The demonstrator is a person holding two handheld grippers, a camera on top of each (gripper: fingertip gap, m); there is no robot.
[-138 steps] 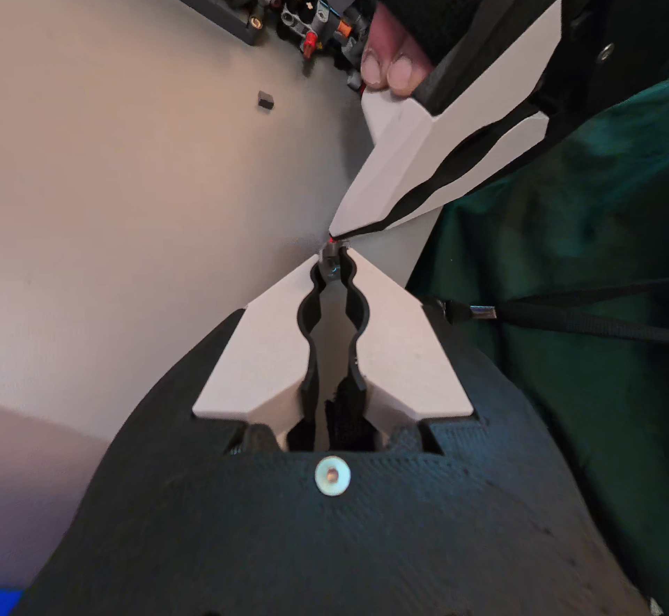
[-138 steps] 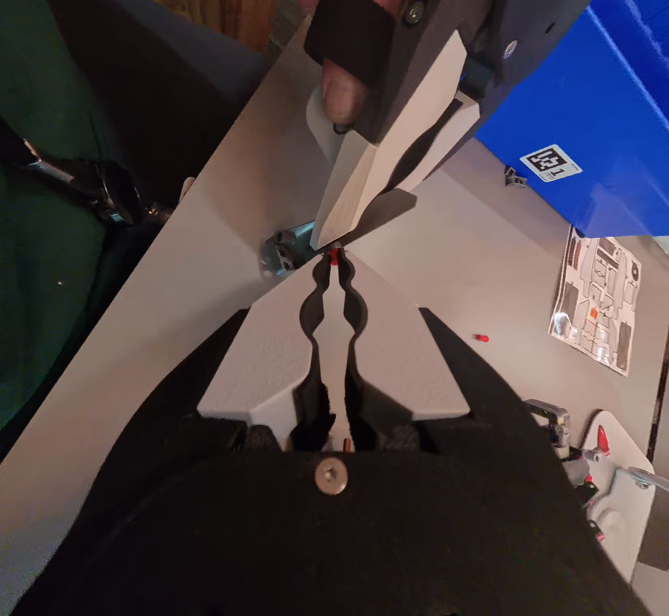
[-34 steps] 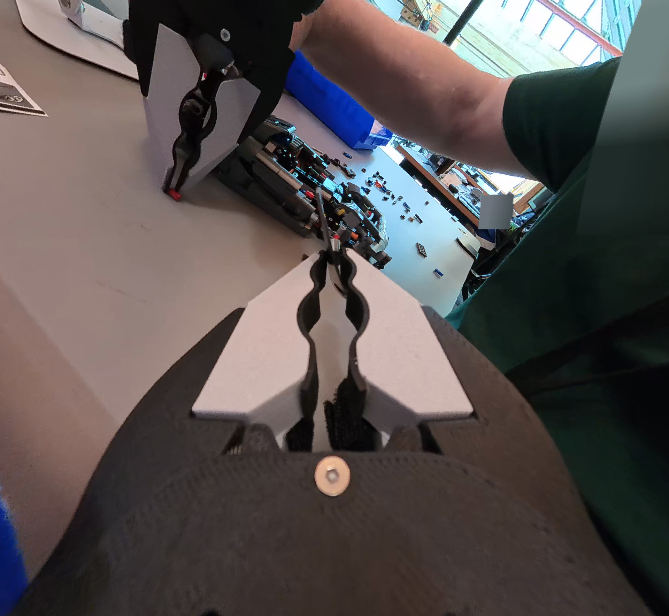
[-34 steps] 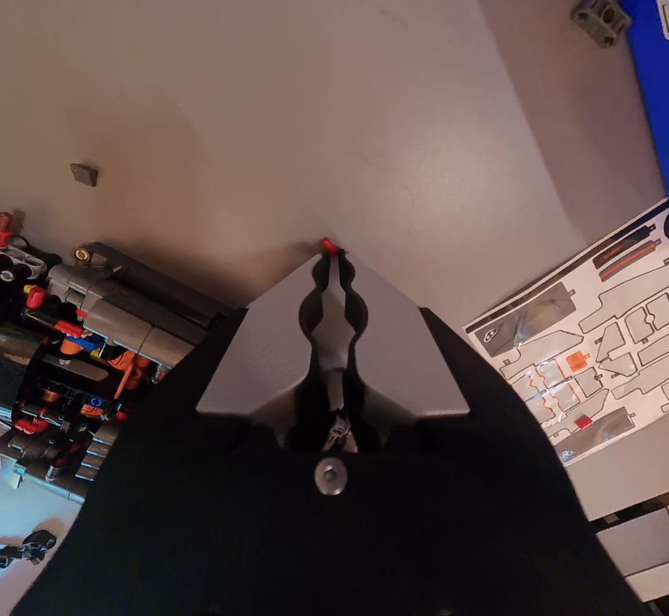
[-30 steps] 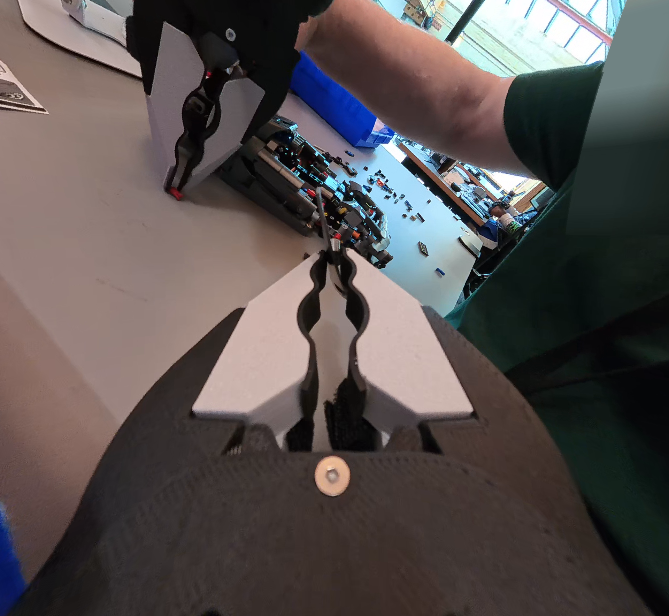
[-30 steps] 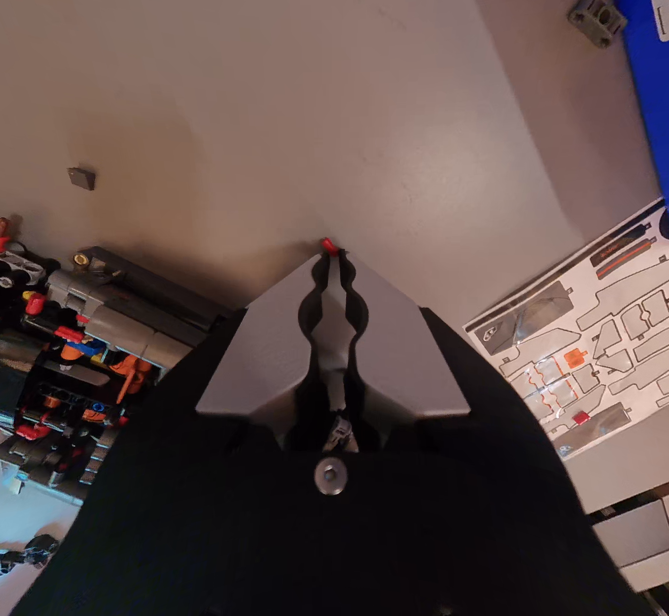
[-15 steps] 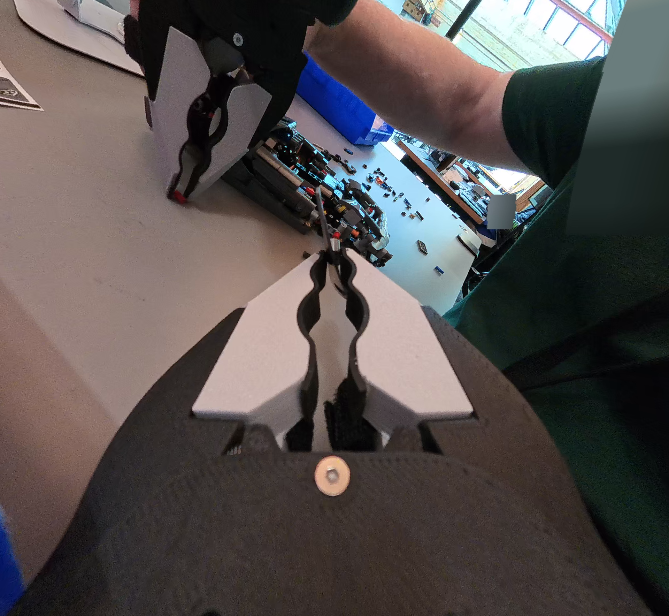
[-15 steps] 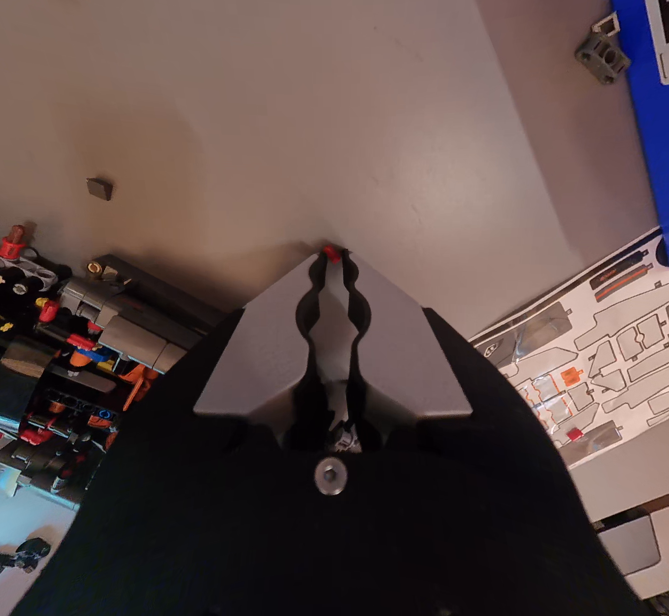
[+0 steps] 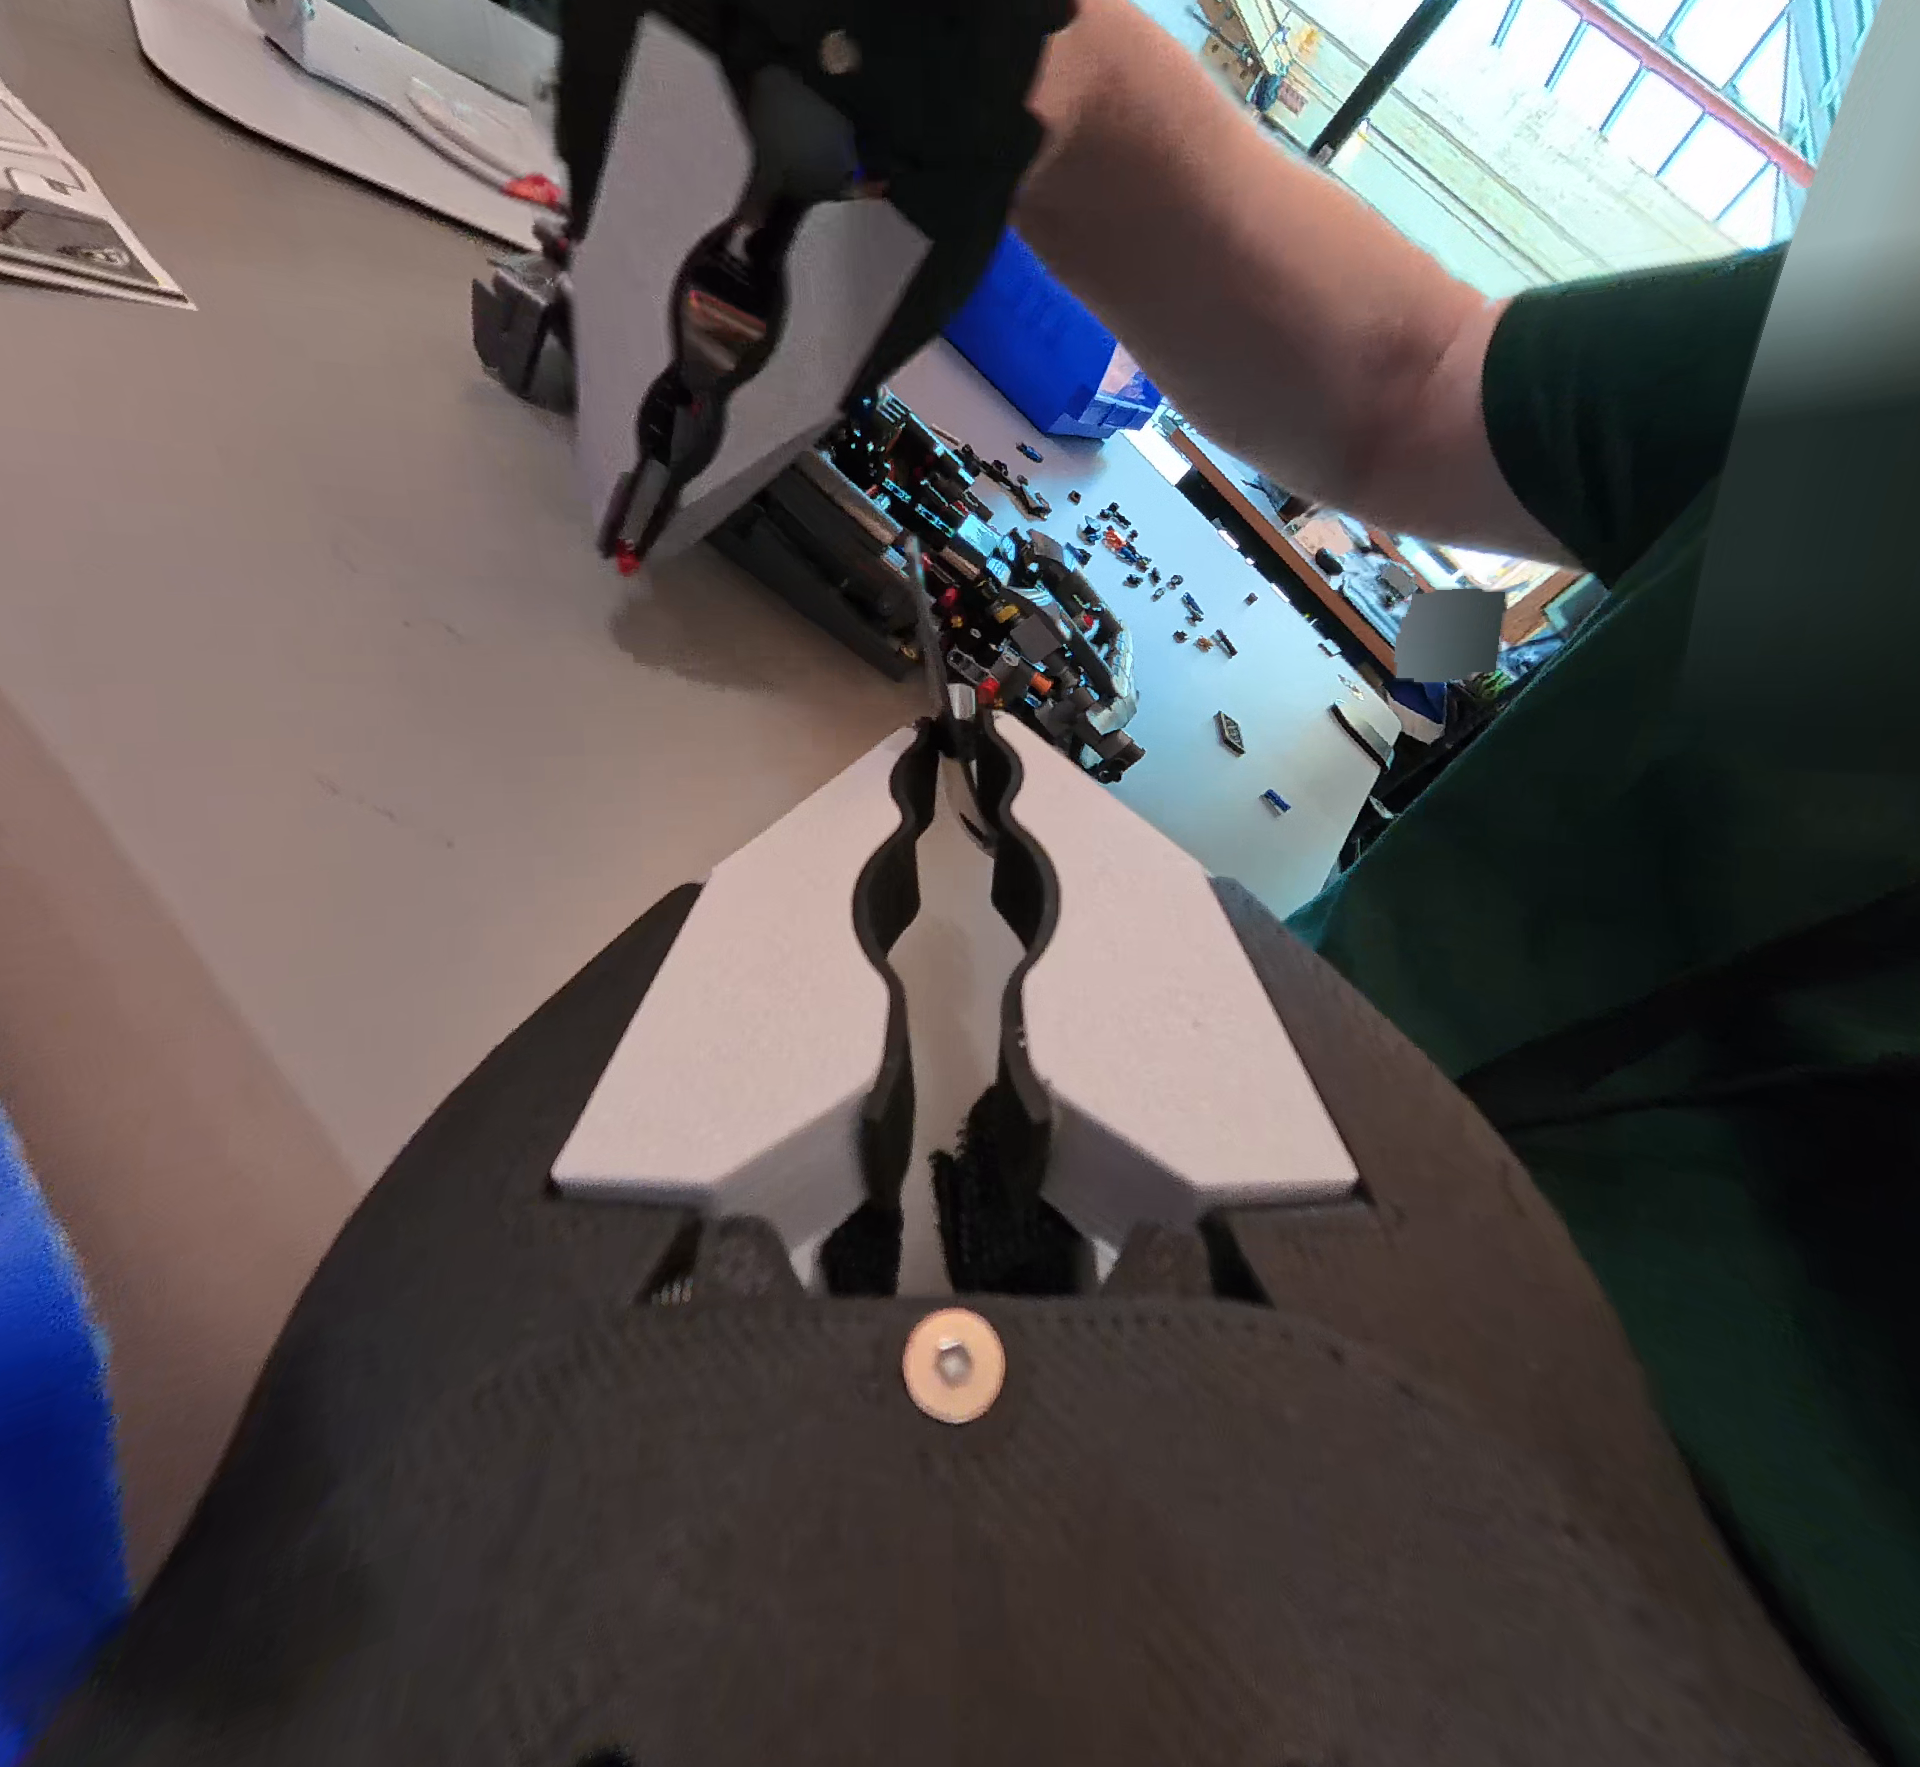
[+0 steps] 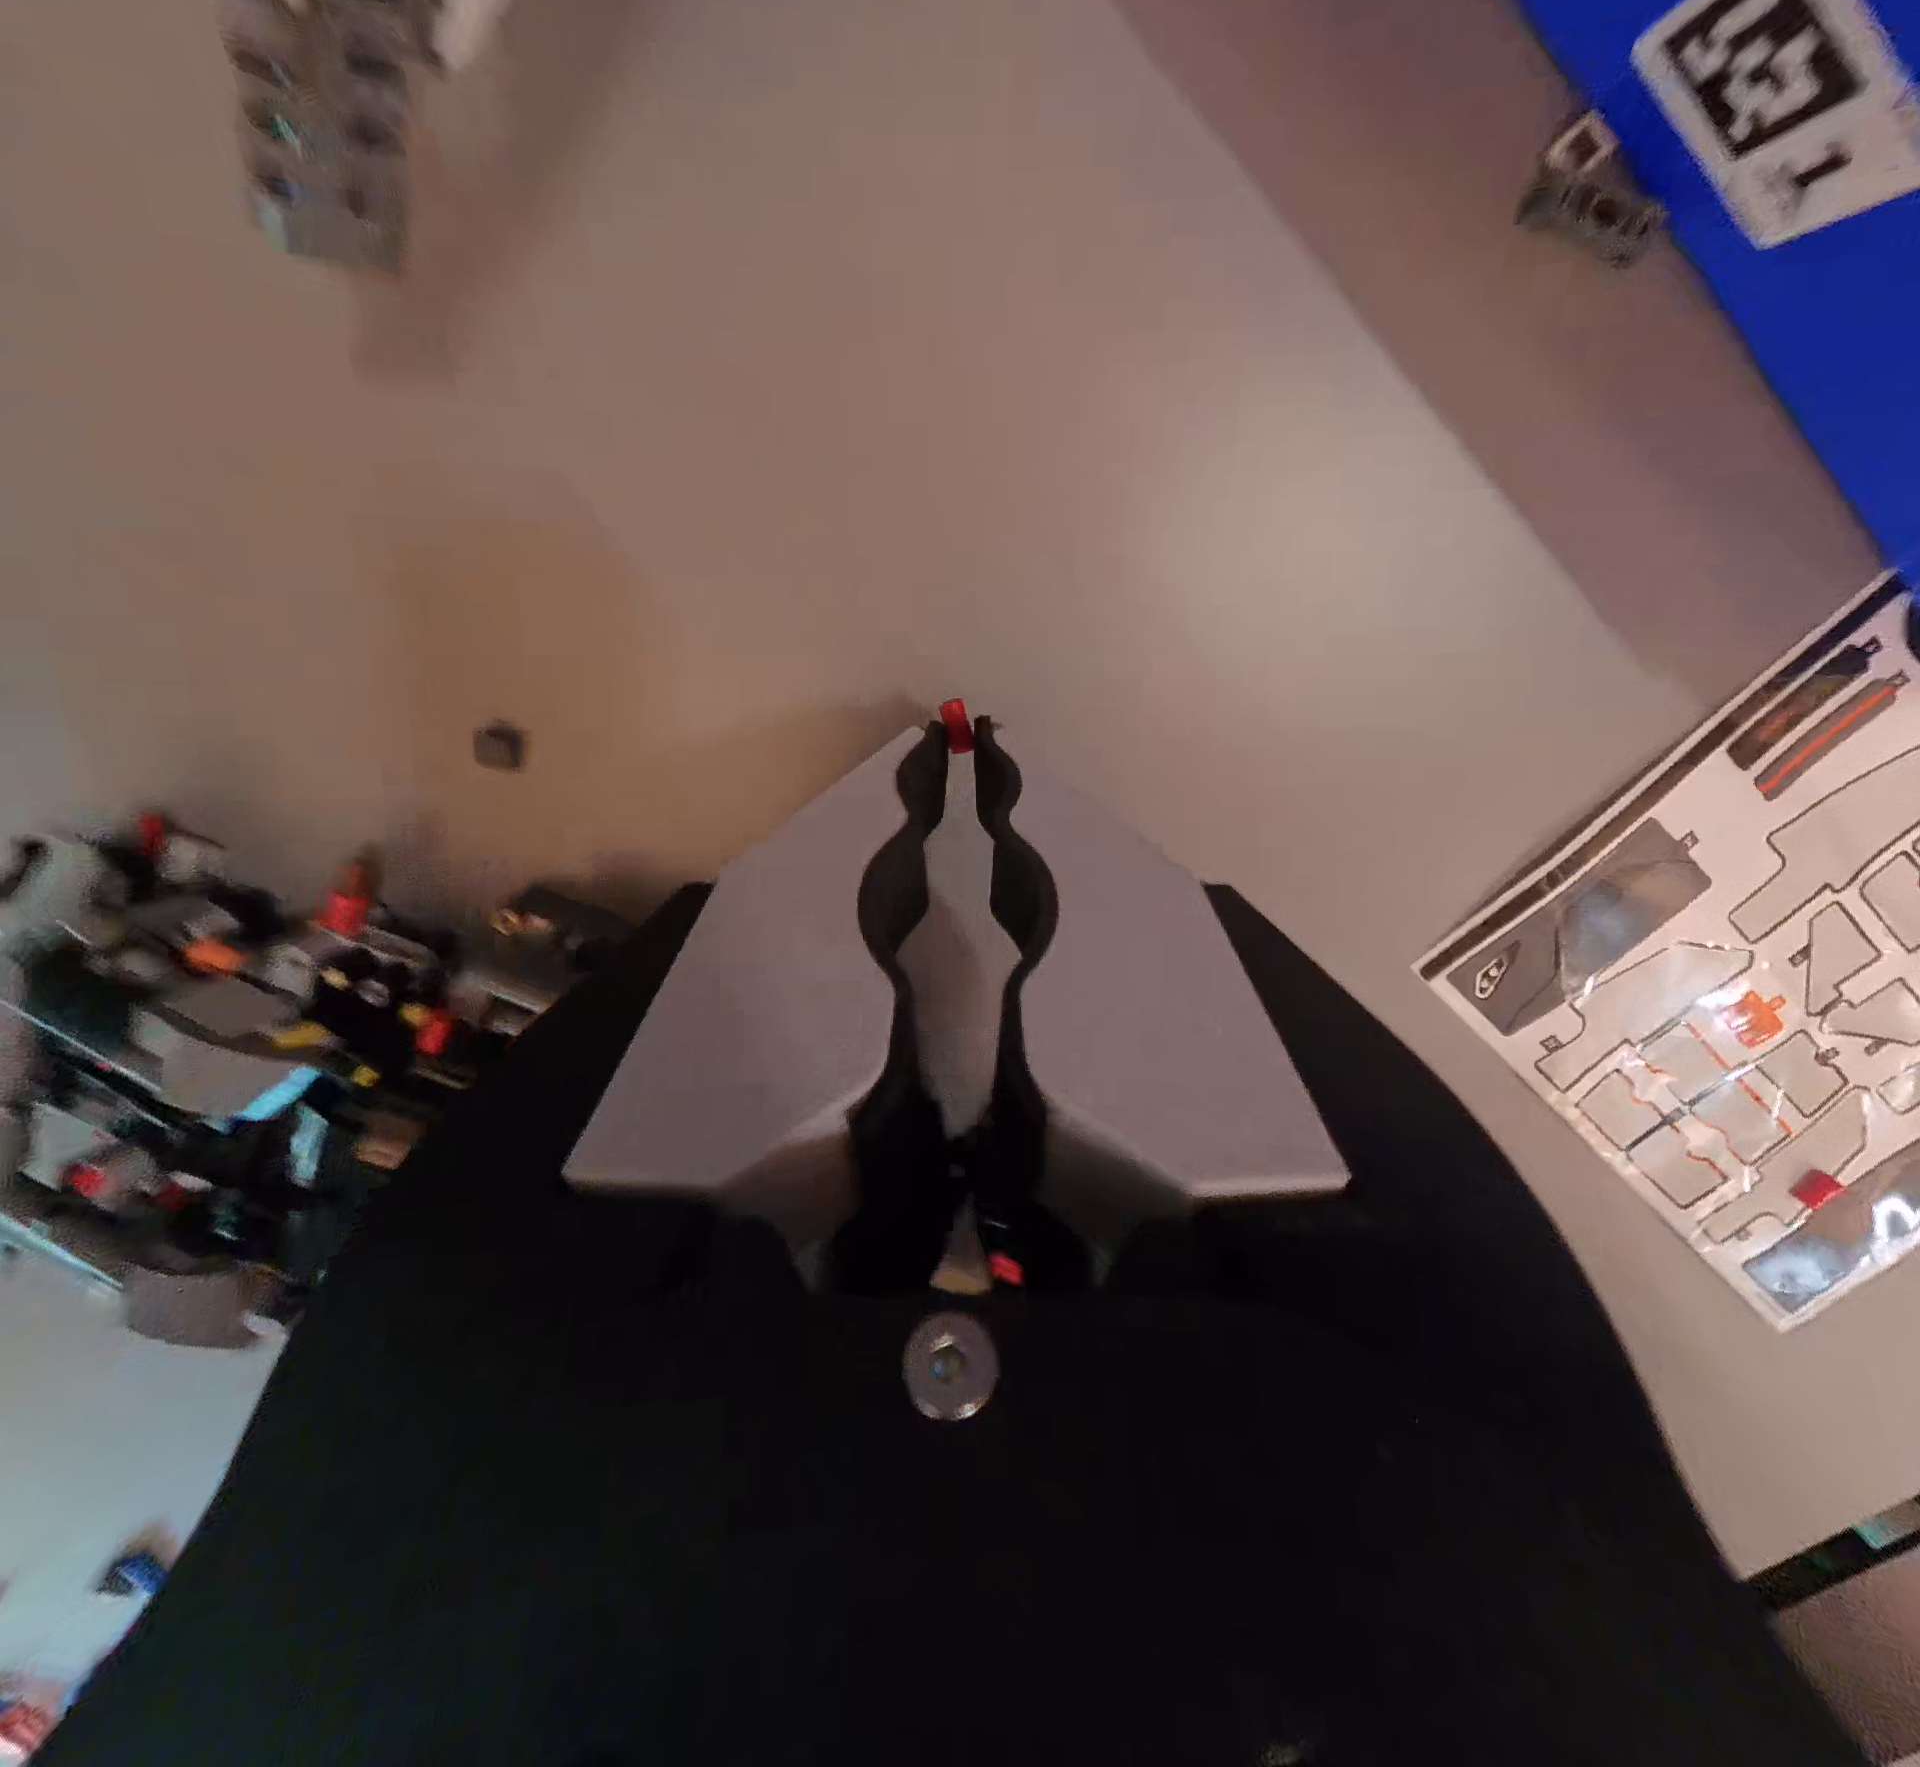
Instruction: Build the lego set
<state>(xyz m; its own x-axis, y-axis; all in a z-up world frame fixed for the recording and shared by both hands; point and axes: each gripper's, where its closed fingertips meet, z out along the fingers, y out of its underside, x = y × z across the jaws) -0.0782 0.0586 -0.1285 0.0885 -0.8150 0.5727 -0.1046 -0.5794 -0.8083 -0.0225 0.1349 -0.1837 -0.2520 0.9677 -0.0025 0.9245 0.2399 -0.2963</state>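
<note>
Workshop table (image 10: 1195, 491): grey top, we're hovering just over it
Left of our right tongs: half-built lego model (image 10: 239, 1021), loose bits beyond, so plenty left
Right tongs (image 10: 961, 738): tips pinched on a tiny red pin (image 10: 954, 722), not yet fitted
Left tongs (image 9: 954, 730): closed on a thin dark-and-grey piece (image 9: 951, 678)
Right of the right tongs: sticker sheet (image 10: 1714, 969), untouched we'd say
</note>
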